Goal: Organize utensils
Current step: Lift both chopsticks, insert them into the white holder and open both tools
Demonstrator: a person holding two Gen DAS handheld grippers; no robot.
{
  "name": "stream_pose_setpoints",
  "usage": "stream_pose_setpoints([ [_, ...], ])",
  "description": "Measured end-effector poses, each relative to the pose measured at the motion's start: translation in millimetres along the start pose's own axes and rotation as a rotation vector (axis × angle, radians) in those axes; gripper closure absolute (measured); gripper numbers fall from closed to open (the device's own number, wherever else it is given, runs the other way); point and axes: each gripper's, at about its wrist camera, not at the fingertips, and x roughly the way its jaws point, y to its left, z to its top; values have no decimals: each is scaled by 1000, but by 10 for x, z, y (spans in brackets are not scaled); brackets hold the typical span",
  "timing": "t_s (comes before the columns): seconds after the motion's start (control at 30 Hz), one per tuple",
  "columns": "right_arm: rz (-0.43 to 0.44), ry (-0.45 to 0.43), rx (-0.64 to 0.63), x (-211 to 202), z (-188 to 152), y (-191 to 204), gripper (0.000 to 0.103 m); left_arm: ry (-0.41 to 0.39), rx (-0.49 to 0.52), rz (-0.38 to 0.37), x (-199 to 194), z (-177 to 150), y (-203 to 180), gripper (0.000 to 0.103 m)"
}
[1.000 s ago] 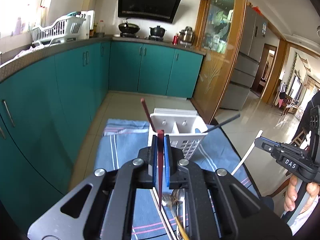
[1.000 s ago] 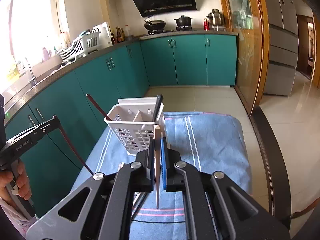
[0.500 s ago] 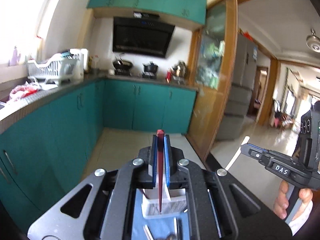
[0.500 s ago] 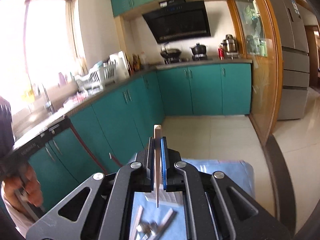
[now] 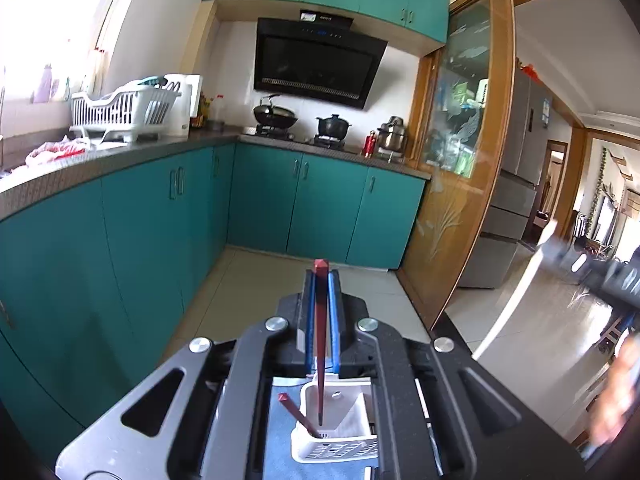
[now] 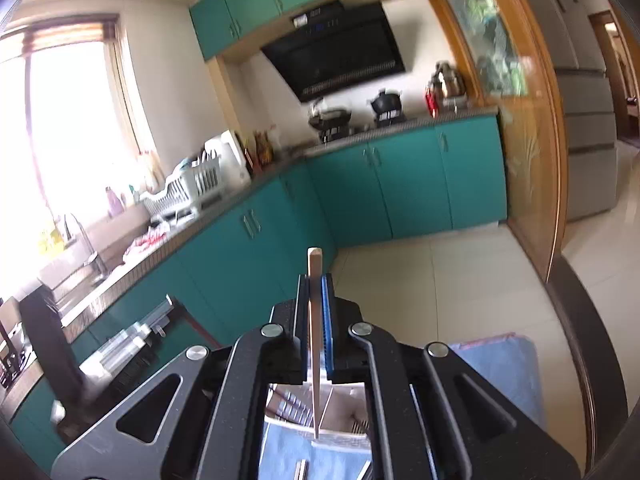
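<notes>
My left gripper [image 5: 320, 280] is shut on a dark red chopstick [image 5: 320, 344] held upright, its lower tip over the left compartment of the white utensil caddy [image 5: 336, 452] seen through the gripper frame. A second red chopstick [image 5: 298, 414] leans in that caddy. My right gripper [image 6: 316, 280] is shut on a pale wooden chopstick [image 6: 315, 344] held upright, its tip above the caddy [image 6: 344, 408]. The right gripper [image 5: 600, 276] also shows blurred at the right of the left wrist view.
The caddy stands on a blue striped cloth [image 6: 504, 376]. Loose utensils [image 6: 300, 470] lie on the cloth below. Teal cabinets [image 5: 160, 220] run along the left and back. A dark table edge [image 6: 580, 320] runs at the right.
Both grippers have risen and tilted upward with their chopsticks. The caddy now sits directly beneath them, seen from above through the gripper frames.
</notes>
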Motion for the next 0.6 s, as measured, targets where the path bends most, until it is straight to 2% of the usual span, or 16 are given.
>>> stream_pose_setpoints([
  [0.13,-20,-61,-7,-101,38,3,96,17,-3,-2,77,-96,12,97],
  [0.2,-66,-66,-48,-21,-63,35,96,26,6,-1,103,-154,4,97],
  [0.43,-100,24,-75,393,-437,-64,96,57,11,13,159,-345,23,97],
  [0.6,-111,54,-89,482,-560,-85,96,77,-1,20,172,-425,88,97],
])
